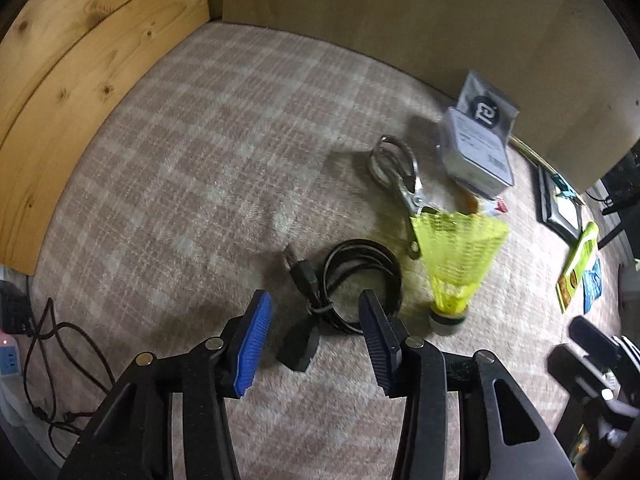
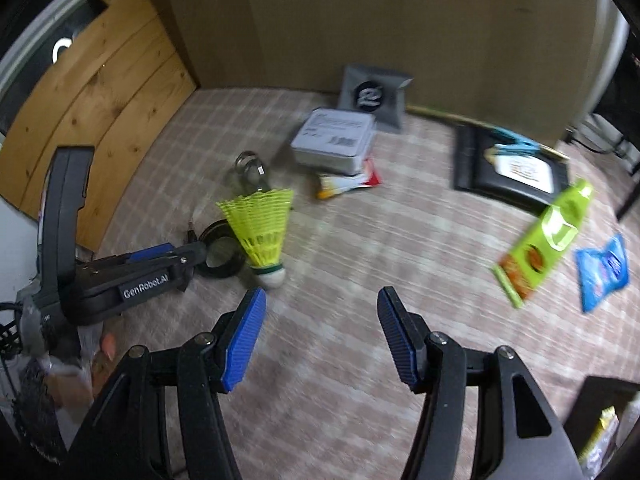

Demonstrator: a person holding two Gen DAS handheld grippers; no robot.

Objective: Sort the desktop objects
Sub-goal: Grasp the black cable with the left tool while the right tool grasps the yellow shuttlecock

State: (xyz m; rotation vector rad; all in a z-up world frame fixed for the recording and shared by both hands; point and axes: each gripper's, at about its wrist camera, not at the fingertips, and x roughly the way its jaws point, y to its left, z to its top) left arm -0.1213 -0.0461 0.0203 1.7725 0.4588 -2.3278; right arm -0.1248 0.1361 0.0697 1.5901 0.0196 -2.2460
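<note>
My left gripper is open and empty, its fingers on either side of a coiled black USB cable lying on the checked cloth. A yellow shuttlecock stands on its cork just right of the cable, with metal scissors behind it. My right gripper is open and empty, above bare cloth. The right wrist view also shows the shuttlecock, the cable and the left gripper at the cable.
A grey tin box lies on a snack packet, a grey pouch behind it. A black tray, a green packet and a blue packet lie right. Wooden boards stand left, a cardboard wall behind.
</note>
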